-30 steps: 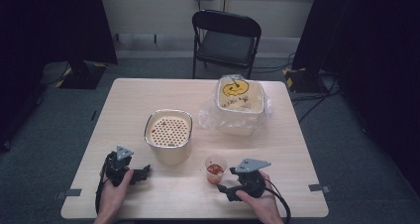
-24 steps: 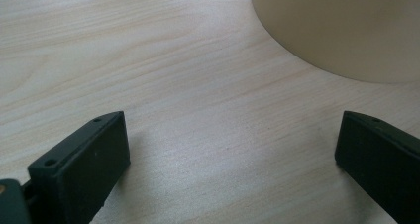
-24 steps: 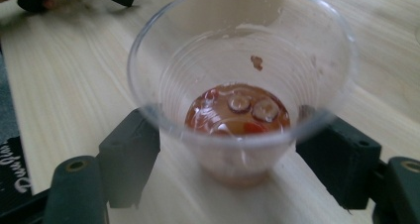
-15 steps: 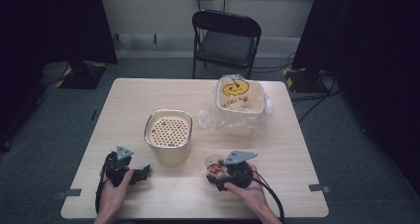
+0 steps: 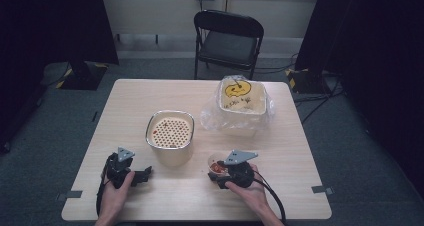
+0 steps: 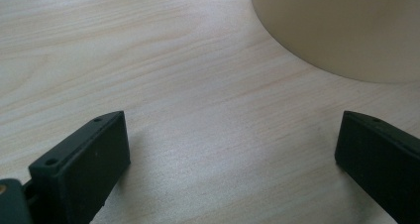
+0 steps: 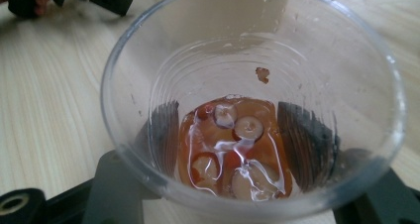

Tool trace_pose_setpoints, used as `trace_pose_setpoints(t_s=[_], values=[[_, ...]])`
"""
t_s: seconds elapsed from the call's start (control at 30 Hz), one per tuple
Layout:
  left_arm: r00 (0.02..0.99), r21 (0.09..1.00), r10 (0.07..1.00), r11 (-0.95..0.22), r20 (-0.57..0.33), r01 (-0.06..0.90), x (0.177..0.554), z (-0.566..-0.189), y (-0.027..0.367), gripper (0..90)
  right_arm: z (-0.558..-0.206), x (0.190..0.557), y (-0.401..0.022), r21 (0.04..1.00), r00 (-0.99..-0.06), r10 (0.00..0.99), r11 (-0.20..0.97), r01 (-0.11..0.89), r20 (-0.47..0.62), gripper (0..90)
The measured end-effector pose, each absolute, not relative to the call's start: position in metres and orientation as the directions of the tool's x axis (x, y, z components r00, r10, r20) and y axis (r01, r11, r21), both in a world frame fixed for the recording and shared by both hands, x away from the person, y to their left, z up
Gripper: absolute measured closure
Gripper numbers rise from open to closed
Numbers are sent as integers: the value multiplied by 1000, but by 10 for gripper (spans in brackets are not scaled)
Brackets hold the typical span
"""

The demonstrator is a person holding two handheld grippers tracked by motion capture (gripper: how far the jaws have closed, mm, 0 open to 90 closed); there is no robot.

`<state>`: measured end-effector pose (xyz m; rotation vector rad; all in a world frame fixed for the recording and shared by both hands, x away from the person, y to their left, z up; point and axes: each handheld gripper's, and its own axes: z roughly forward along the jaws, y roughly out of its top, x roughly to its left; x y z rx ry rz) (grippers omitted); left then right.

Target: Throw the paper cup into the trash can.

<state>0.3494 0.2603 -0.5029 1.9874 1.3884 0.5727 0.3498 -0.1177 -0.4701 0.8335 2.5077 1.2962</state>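
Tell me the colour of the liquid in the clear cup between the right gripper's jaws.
Orange-red, with pale round slices in it; the liquid in the clear cup shows best in the right gripper view.

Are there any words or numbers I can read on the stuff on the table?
None can be read.
Bag-lined tub: a yellow smiley face with dark scribbled writing beside it, too small and blurred to read.
Container with a holed insert: no text shows.
Clear plastic cup between the jaws of the right claw: no text, just reddish liquid with round slices.
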Motion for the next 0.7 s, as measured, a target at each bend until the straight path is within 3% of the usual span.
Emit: trace_pose_setpoints(t_s=[0.4, 0.7], values=[[348, 713, 938, -236, -11, 660, 350, -503, 260, 0, -453, 353, -120, 819, -812, 578, 427, 384, 79, 440], [348, 713, 938, -236, -12, 660, 350, -503, 260, 0, -427, 364, -115, 841, -793, 609, 420, 341, 17, 453]])
